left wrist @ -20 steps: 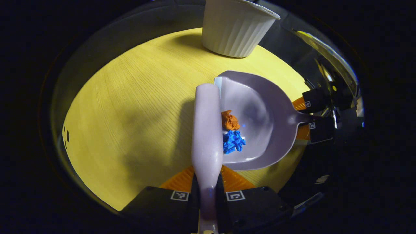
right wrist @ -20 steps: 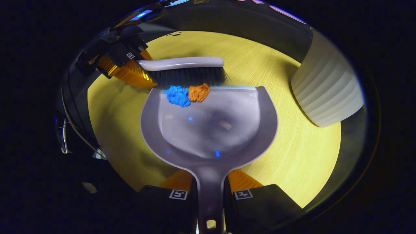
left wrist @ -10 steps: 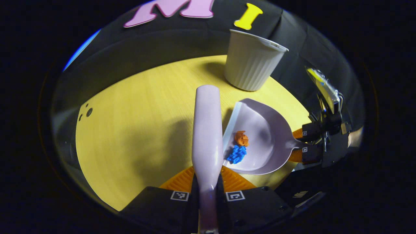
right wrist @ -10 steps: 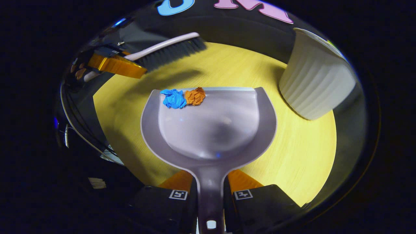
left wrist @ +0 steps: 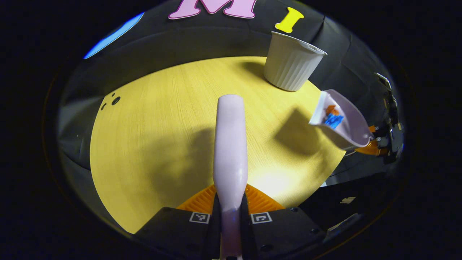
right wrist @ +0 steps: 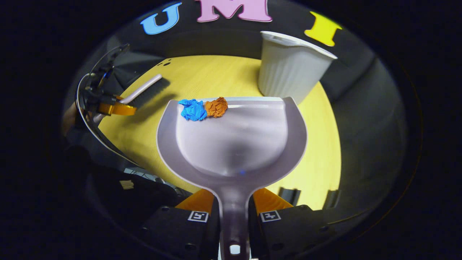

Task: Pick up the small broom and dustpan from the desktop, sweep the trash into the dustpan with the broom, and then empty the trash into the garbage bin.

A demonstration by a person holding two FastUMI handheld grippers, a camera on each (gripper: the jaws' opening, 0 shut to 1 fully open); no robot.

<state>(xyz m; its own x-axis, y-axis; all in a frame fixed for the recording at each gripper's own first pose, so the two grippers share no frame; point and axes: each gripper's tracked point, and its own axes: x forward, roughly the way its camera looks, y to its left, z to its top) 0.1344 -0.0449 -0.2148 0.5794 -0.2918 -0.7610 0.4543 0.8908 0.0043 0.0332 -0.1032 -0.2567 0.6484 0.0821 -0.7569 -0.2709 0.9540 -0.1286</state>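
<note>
Dustpan (right wrist: 234, 144) now lifted off the table (left wrist: 151, 119), carried toward the bin (right wrist: 288, 70); half a second ago it sat low on the wood. Sweeping looks done, tipping is next. Blue wad (right wrist: 192, 109) and orange wad (right wrist: 216, 107) sit right at the front lip, could slip. Right gripper (right wrist: 234, 216) clamped on the dustpan handle; left gripper (left wrist: 230, 217) clamped on the broom (left wrist: 230, 144), pulled back from the pan.

surface: round yellow wood-grain desktop (left wrist: 162, 119), a few small dark holes (left wrist: 112, 100) near its far-left edge | standing on it: white ribbed garbage bin (left wrist: 291, 65), upright, at the far-right rim, open top | shadows fall across the bare wood
</note>
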